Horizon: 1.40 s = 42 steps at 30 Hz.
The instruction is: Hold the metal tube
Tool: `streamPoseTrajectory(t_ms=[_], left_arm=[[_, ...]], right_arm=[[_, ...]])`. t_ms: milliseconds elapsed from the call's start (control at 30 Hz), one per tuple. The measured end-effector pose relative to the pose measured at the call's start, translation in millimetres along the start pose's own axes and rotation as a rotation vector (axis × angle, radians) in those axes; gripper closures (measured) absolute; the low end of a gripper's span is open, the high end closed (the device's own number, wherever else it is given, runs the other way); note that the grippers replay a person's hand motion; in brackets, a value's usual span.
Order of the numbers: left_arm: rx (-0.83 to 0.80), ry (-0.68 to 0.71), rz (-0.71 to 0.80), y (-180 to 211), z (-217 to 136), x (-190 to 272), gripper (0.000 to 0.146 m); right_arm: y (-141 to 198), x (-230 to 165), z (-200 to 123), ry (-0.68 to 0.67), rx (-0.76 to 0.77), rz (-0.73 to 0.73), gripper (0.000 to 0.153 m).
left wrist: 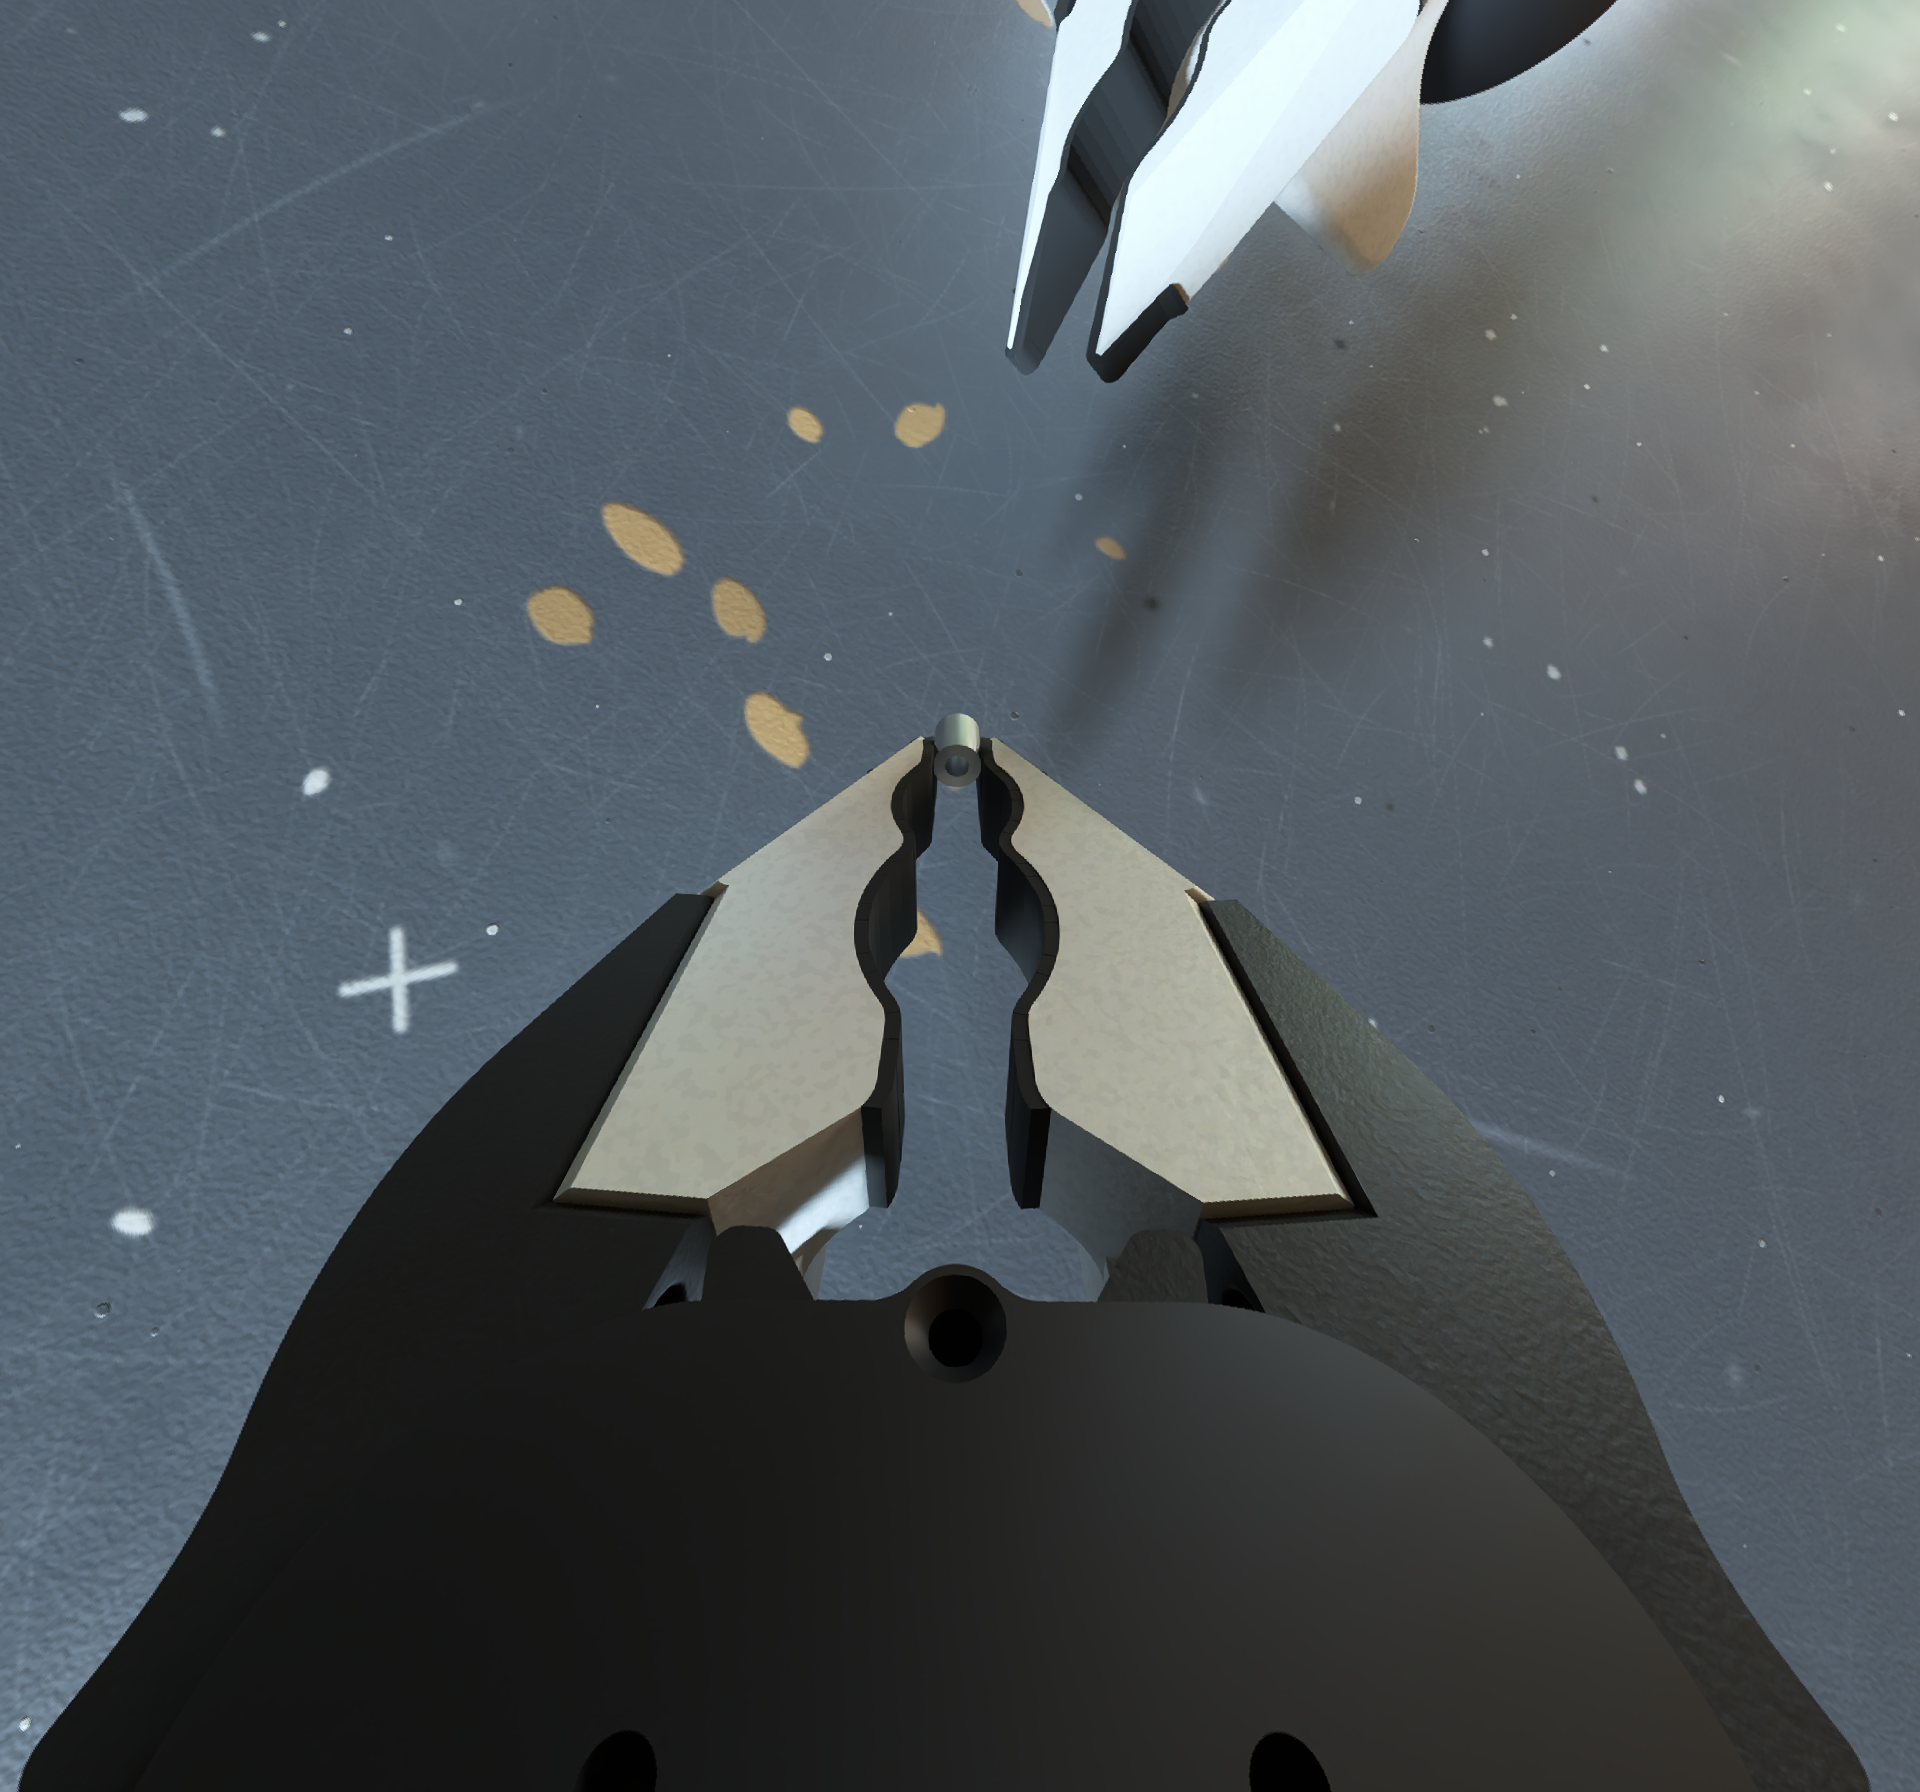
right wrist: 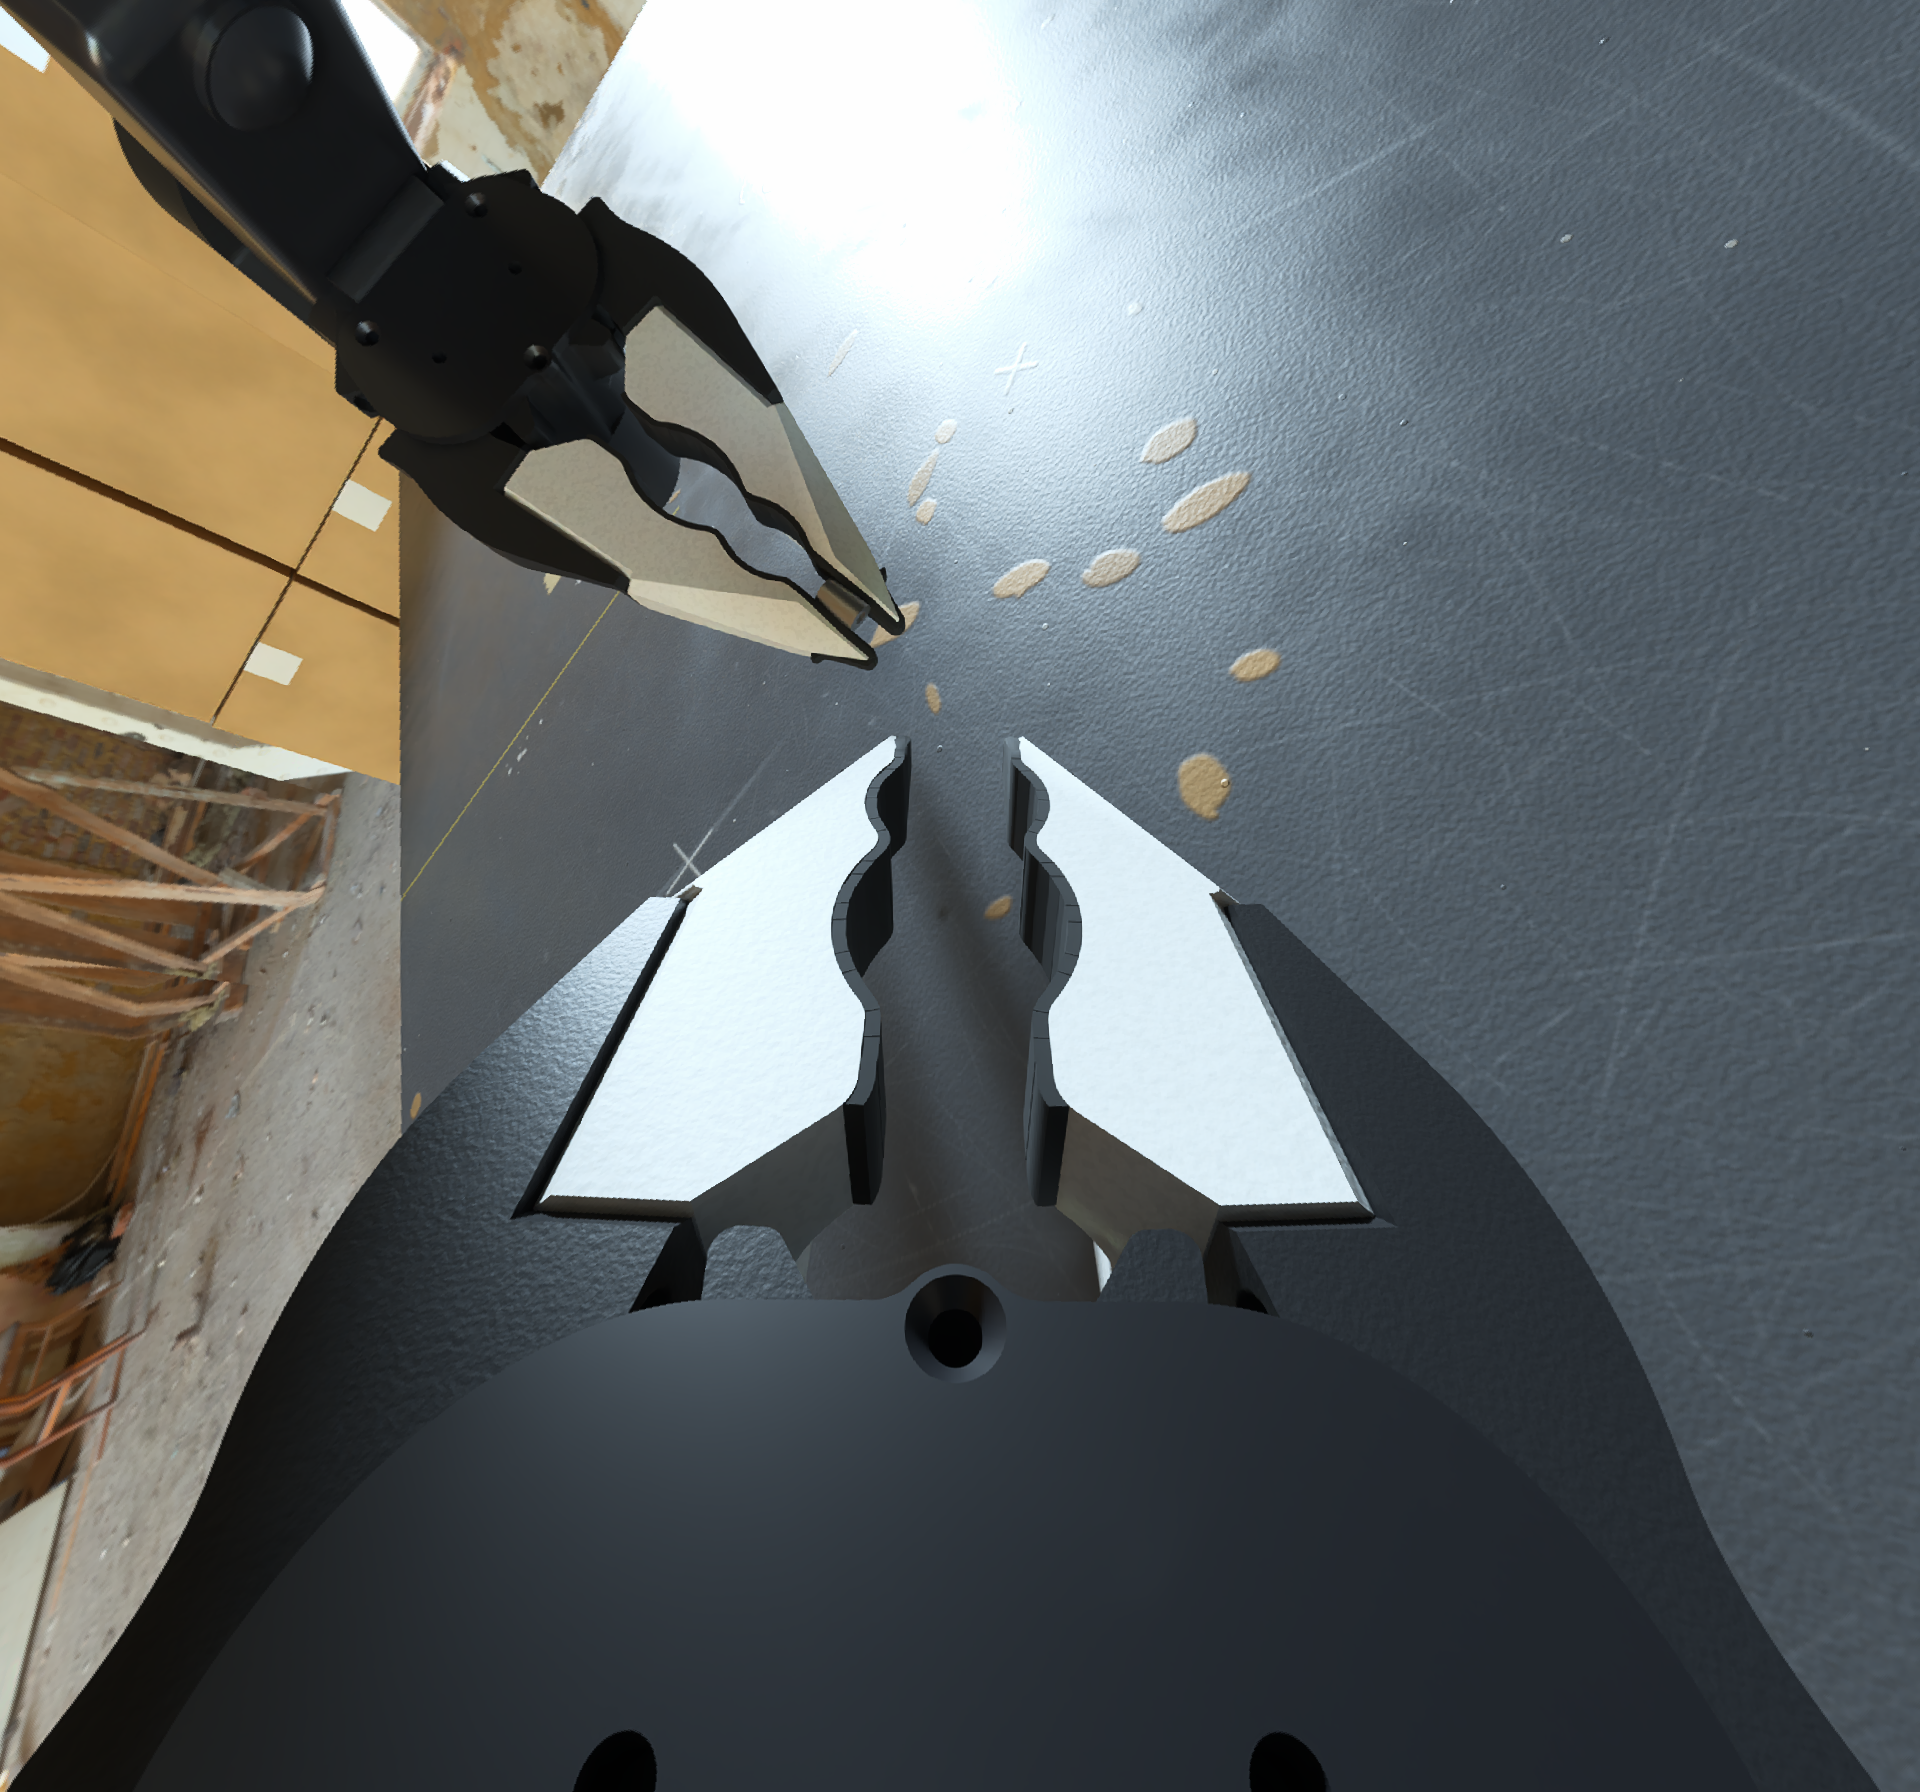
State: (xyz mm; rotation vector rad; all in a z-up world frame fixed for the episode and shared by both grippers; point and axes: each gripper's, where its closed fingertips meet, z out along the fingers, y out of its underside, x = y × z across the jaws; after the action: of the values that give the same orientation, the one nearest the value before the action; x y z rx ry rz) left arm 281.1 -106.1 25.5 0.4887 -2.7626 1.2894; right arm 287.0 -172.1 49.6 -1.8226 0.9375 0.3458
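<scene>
A short grey metal tube (left wrist: pixel 956 761) sits between the fingertips of my left gripper (left wrist: pixel 956 768), which is shut on it just above the dark table. The tube's open end faces the camera. In the right wrist view the left gripper (right wrist: pixel 871 628) comes in from the upper left with the tube (right wrist: pixel 840 602) pinched at its tips. My right gripper (right wrist: pixel 958 755) is open and empty, its tips a short way from the left gripper's tips. In the left wrist view the right gripper (left wrist: pixel 1070 360) hangs at the upper right, apart from the tube.
The dark grey scratched table (left wrist: pixel 312 392) bears tan paint spots (left wrist: pixel 642 537) and a white cross mark (left wrist: pixel 397 979). In the right wrist view the table's left edge (right wrist: pixel 403 807) drops off to cardboard boxes (right wrist: pixel 156 495) and a rubble floor (right wrist: pixel 156 1119).
</scene>
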Motion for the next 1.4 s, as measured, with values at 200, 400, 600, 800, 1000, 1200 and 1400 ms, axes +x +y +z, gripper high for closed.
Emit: streamPoseTrajectory(t_ms=[200,400,600,800,1000,1200,1400], left_arm=[[0.001,-0.001,0.000,-0.1,-0.1,0.0,0.139],[0.001,-0.001,0.001,-0.1,-0.2,0.1,0.139],[0.003,-0.002,-0.001,-0.4,-0.4,-0.3,0.139],[0.010,-0.001,-0.002,-1.4,-1.3,-0.7,0.139],[0.012,-0.001,-0.001,-1.8,-1.7,-0.5,0.139],[0.010,0.000,0.000,-1.4,-1.2,-0.2,0.139],[0.009,0.000,-0.002,-1.1,-0.8,-0.6,0.139]], right_arm=[[-0.2,-0.3,-0.4,0.000,0.001,-0.001,0.135],[-0.3,-0.3,-0.8,-0.001,0.002,-0.001,0.135],[-0.1,-0.4,-0.8,-0.001,0.002,-0.001,0.135],[0.3,-0.5,-0.5,-0.002,0.000,-0.001,0.135],[1.4,0.8,0.4,0.000,-0.006,0.003,0.135],[1.1,1.1,0.0,-0.001,-0.004,0.005,0.135],[0.5,0.5,-0.5,-0.001,0.000,0.003,0.135]])
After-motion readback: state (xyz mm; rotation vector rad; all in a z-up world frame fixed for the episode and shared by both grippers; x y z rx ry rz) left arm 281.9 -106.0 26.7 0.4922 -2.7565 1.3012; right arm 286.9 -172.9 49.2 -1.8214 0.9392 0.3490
